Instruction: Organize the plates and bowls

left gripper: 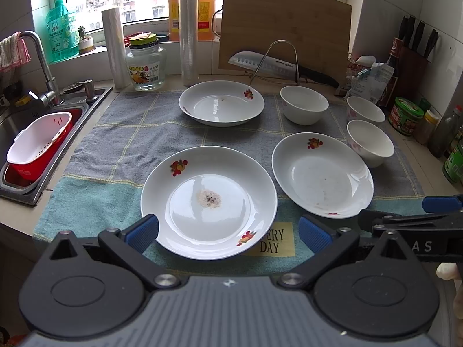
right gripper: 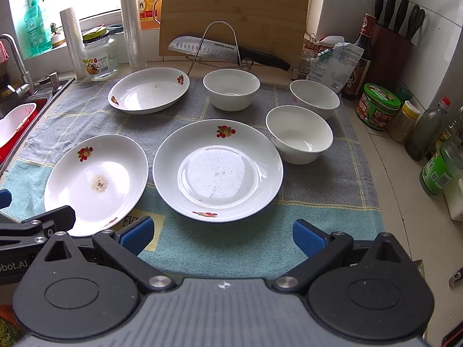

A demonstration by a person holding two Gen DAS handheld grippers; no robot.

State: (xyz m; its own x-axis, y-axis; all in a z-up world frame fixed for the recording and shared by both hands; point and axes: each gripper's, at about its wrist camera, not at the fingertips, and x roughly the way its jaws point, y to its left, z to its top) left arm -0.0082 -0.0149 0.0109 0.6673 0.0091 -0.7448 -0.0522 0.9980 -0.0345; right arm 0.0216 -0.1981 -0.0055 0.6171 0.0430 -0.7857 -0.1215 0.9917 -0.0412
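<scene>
Three white plates and three white bowls are spread out on a grey and teal checked towel (right gripper: 185,248) laid over the counter. The near-left plate (left gripper: 209,202), marked by a speckled residue patch at its centre, is seen directly ahead of the left gripper (left gripper: 228,232), whose blue-padded fingers are held wide apart, one pad just beside the plate's near-left rim, nothing pinched between them. The near-right plate (right gripper: 217,170), fruit motifs on its rim, is framed squarely ahead of the right gripper (right gripper: 221,235); those fingers too are spread wide and empty, poised above the teal band of the towel short of the plate's rim. The far plate (right gripper: 149,90) is set back toward the sink side, well apart from the two near ones. The bowls are gathered on the right: the far bowl (right gripper: 231,89) stands just beside the far plate, the corner bowl (right gripper: 314,97) sits at the towel's back right edge, and the near bowl (right gripper: 299,134) is placed just in front of it, close to the near-right plate's rim. Behind, a knife (right gripper: 225,49) is rested across a wire rack (right gripper: 217,43) before a leaning cutting board (right gripper: 234,8), and a glass jar (left gripper: 146,65) is stood near the sink (left gripper: 17,121).
</scene>
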